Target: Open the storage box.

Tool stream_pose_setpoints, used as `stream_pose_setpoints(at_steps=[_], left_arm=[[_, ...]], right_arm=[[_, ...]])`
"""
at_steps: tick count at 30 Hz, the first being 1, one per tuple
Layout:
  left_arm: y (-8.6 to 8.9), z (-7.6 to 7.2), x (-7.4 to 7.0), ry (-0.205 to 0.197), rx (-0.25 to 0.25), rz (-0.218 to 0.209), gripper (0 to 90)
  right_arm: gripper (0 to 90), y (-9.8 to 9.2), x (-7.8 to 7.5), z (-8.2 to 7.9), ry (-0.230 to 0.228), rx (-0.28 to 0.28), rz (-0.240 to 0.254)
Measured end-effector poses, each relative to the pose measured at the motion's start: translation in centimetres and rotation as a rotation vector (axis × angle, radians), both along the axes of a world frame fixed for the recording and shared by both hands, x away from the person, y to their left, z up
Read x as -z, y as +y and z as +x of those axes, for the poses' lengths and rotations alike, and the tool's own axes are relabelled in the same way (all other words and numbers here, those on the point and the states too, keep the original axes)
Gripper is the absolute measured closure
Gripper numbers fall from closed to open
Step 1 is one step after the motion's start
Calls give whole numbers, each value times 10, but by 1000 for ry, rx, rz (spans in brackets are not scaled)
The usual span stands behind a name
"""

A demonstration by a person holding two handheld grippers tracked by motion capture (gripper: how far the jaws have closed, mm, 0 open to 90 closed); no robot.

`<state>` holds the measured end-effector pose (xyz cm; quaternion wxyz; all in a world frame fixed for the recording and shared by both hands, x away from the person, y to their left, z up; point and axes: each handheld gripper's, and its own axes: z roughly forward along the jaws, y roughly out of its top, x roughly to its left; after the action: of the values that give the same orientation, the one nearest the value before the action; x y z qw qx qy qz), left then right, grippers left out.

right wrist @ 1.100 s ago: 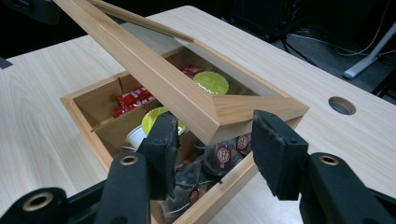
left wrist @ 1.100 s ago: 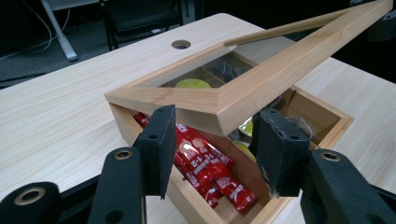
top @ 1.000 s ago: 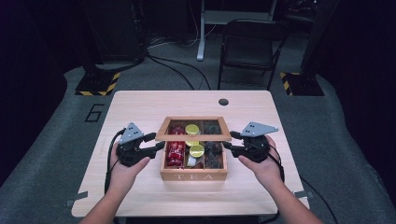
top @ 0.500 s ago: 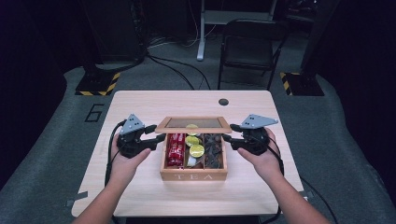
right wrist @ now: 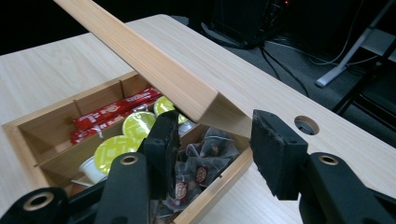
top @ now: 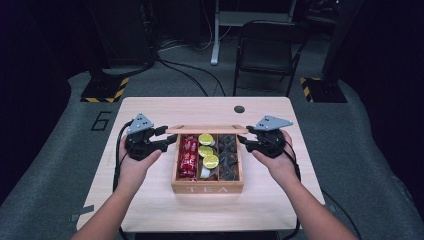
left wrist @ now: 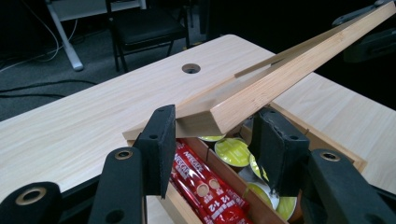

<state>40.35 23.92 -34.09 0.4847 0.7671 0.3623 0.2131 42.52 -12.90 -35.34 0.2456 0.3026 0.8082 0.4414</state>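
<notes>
Both forearms came up from the bottom edge. At mid-frame, left gripper (top: 167,138) and right gripper (top: 246,137) each had the raised lid (top: 207,129) between part-open jaws, over the tea box (top: 207,188).

Light wood table (top: 150,200) w/ round cable hole (top: 239,109) near its 12 o'clock edge, standing on grey carpet (top: 50,165). Black folding chair (top: 267,50) at 1 o'clock; white desk leg (top: 216,35) at 12. Yellow-black hazard-striped bases (top: 105,92) at 10 and 2. Black cables across floor. Surroundings dark; table lit from above.
</notes>
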Motion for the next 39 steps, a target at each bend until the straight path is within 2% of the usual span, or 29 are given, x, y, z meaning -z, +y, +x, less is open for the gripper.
stream_pose_setpoints(at_steps=[6, 11, 16, 20, 22, 27, 36, 39], left_arm=[[0, 5, -4, -6, -6, -7, 507], [0, 8, -6, -17, -6, -5, 517], [2, 12, -5, -18, -7, -4, 546], [1, 18, 0, -12, -9, -7, 527], [-1, 21, 3, -12, -15, -3, 493], [-3, 26, 8, -8, -36, 2, 490], [-10, 35, 12, -13, -70, 28, 492], [-9, 37, 11, -16, -78, 24, 564]], right_arm=[[533, 6, -1, 9, -12, 14, -19], [597, 7, -5, 15, -44, 24, -20], [599, 7, -6, 18, -42, 18, -22], [600, 7, -8, 20, -34, 20, -23], [601, 7, -9, 20, -30, 25, -19], [601, 7, -11, 24, -25, 29, -6], [599, 7, -12, 26, -25, 25, -12], [598, 7, -12, 26, -25, 21, -12]])
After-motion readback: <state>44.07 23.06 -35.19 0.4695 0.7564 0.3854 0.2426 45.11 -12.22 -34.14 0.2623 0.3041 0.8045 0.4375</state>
